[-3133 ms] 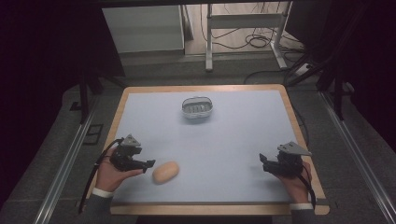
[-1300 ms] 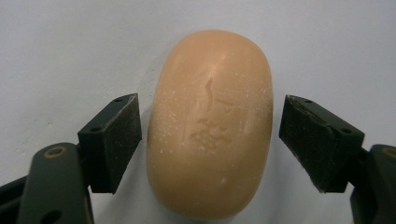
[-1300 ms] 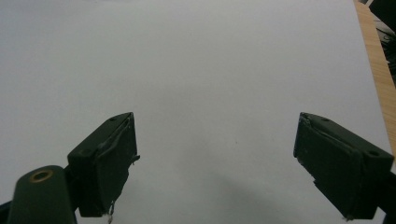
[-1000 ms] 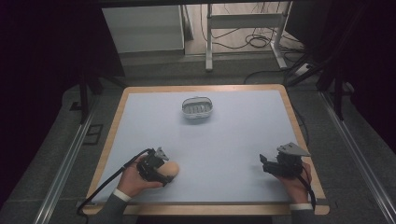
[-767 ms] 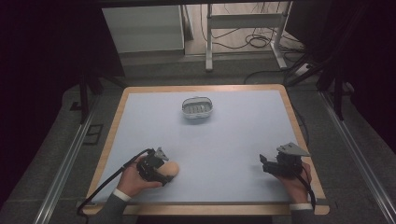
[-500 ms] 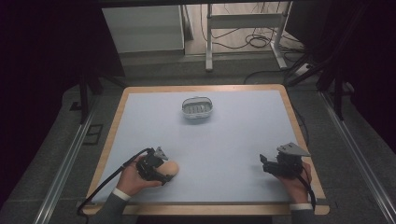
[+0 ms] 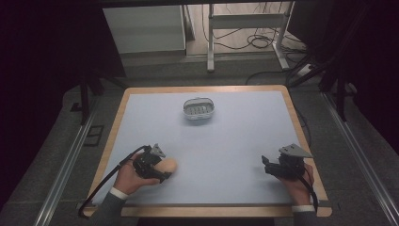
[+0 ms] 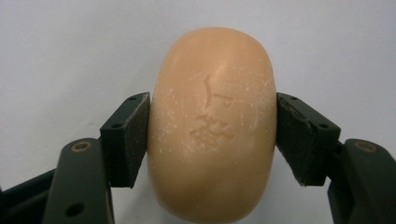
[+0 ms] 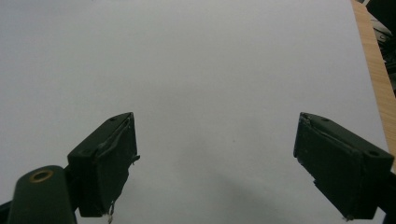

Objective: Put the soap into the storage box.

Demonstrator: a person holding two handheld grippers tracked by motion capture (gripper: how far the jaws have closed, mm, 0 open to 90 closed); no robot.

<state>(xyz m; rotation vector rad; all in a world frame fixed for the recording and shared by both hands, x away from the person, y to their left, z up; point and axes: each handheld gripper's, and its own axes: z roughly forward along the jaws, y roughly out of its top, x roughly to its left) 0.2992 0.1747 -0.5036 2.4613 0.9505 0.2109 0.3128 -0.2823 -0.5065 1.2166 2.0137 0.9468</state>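
Observation:
An oval tan bar of soap (image 8: 212, 126) lies on the white table top near the front left, also visible as the soap (image 7: 167, 165) in the high view. My left gripper (image 8: 212, 133) is shut on the soap, one black pad pressed against each long side. In the high view the left gripper (image 7: 157, 167) rests low on the table. At the front right, my right gripper (image 7: 266, 166) stands open above bare table, and the right gripper (image 9: 215, 163) has nothing between its jaws. A small white ribbed soap dish (image 7: 199, 108) sits at the far middle of the table.
The white table surface (image 7: 235, 136) has a wooden rim (image 7: 301, 127) all round. Beyond the far edge stand a metal frame and loose cables on the floor (image 7: 254, 42). Dark rails run along both sides of the table.
The left gripper moved right from beside the soap and shut on it. Over the last second nothing has visibly shifted. The right gripper stayed put.

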